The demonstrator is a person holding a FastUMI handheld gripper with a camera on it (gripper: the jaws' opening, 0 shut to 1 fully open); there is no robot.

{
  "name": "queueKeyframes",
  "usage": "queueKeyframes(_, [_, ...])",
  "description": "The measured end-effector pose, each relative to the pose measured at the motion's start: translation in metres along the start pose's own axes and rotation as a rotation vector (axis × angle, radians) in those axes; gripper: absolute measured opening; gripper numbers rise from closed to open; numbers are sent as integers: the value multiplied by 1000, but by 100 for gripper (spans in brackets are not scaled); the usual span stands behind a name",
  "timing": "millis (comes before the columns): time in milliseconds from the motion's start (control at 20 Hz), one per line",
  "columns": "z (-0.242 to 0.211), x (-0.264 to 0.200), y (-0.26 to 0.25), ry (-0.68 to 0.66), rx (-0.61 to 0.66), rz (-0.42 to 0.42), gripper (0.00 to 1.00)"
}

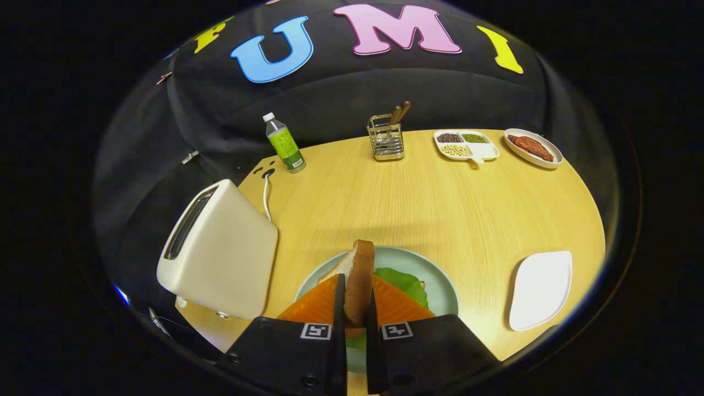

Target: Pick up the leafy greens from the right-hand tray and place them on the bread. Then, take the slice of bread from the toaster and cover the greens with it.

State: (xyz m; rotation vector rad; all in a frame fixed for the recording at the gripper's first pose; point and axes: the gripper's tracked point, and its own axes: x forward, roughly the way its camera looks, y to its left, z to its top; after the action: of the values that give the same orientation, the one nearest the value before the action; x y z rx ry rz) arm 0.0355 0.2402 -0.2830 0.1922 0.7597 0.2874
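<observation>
bread slice is clenched upright in the tool
it is held above the greens on the plate, ready for covering.

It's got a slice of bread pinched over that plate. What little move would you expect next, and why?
Probably a short lowering of the bread slice toward the leafy greens on the pale green plate. The gripper holds the slice on edge, both jaws pressing its sides, right above the greens, so it looks ready to come down and be laid flat as the cover.
</observation>
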Motion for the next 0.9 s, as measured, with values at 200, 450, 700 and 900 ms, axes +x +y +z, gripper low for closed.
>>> queueKeyframes(200, [-13,6,-20,0,-96,-60,31])
queueKeyframes(450, [-13,6,-44,-17,-174,-134,61])
queueKeyframes(700, [-13,-8,-57,-12,-216,-158,90])
queueKeyframes(900, [14,-34,-61,-95,-235,-171,99])
